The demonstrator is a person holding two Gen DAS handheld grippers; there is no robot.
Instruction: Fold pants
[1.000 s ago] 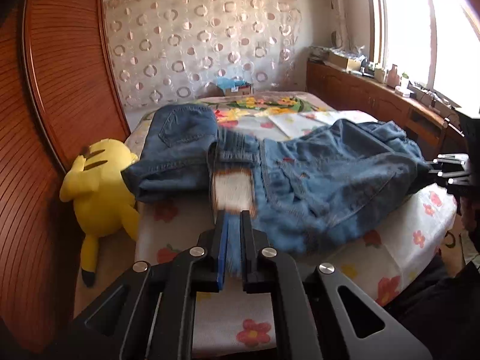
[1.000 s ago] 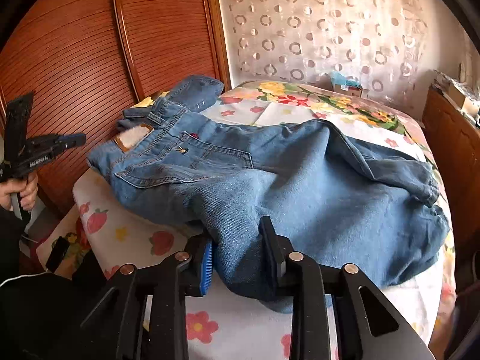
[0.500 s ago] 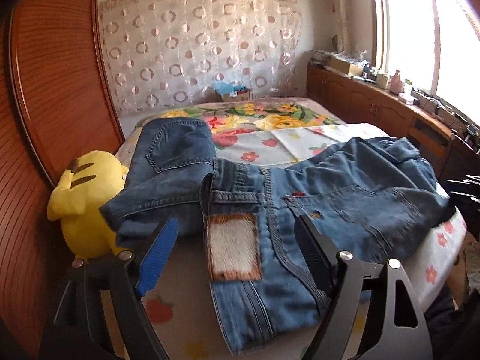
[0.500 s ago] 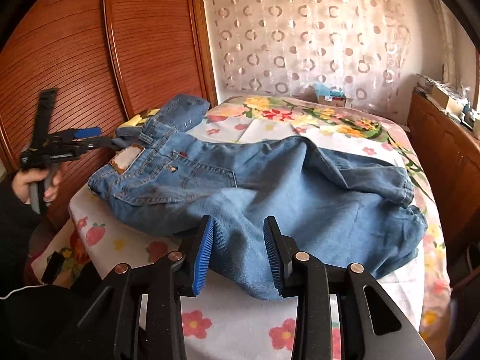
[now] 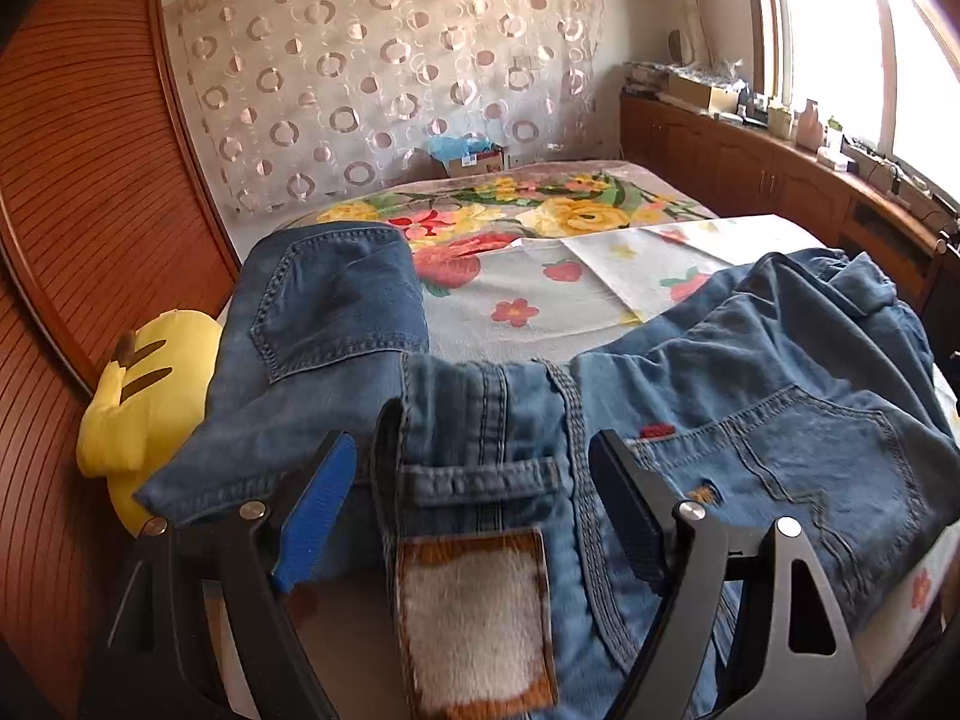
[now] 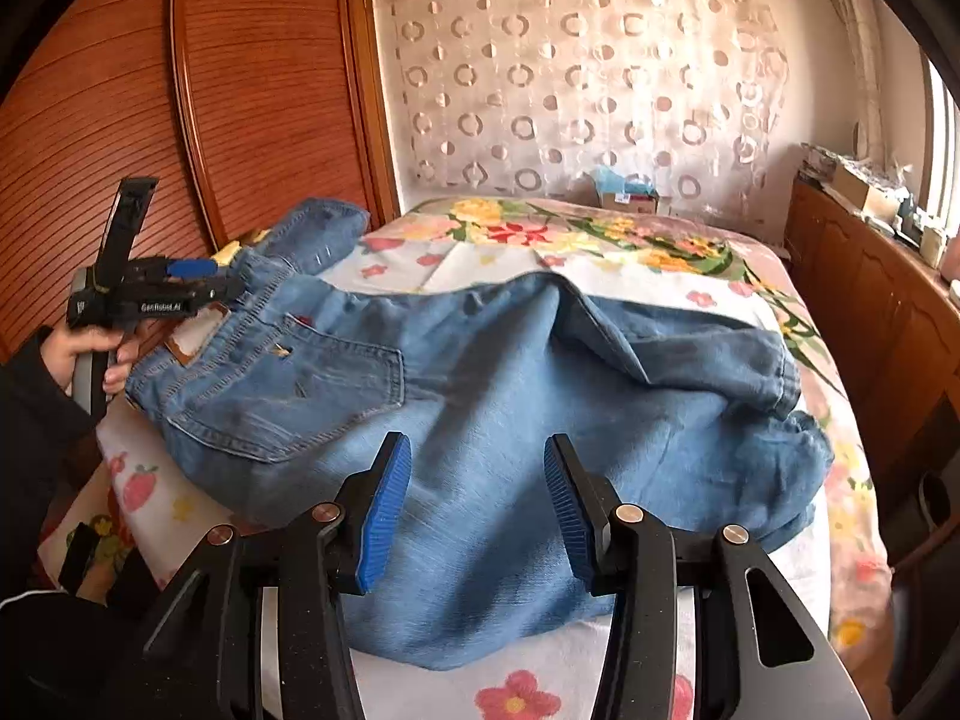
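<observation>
A pair of blue jeans (image 6: 498, 384) lies rumpled across the near half of the bed (image 6: 600, 252), on a sheet printed with flowers and strawberries, the waistband toward the wooden wardrobe side and the legs bunched up toward the window side. The left tool (image 5: 474, 516) hangs right over the waistband with its fingers spread wide, gripping nothing; the brown-edged leather patch (image 5: 474, 618) on the waistband sits between the two fingers, just below them. Seen from the other side, that same tool (image 6: 153, 294) is held in the person's left hand (image 6: 90, 354) at the waist end of the jeans. The right tool (image 6: 477, 510) is also spread wide and holds nothing, poised over the denim at the near edge of the bed, around the thigh of one leg. A second, darker folded piece of denim (image 5: 324, 324) lies beside the waistband, toward the wardrobe, and a yellow plush toy (image 5: 144, 396) is wedged between the bed and the wardrobe doors (image 5: 78, 180). A small cardboard box (image 5: 474, 159) sits at the far end of the bed, against the circle-patterned curtain (image 5: 384, 78).
</observation>
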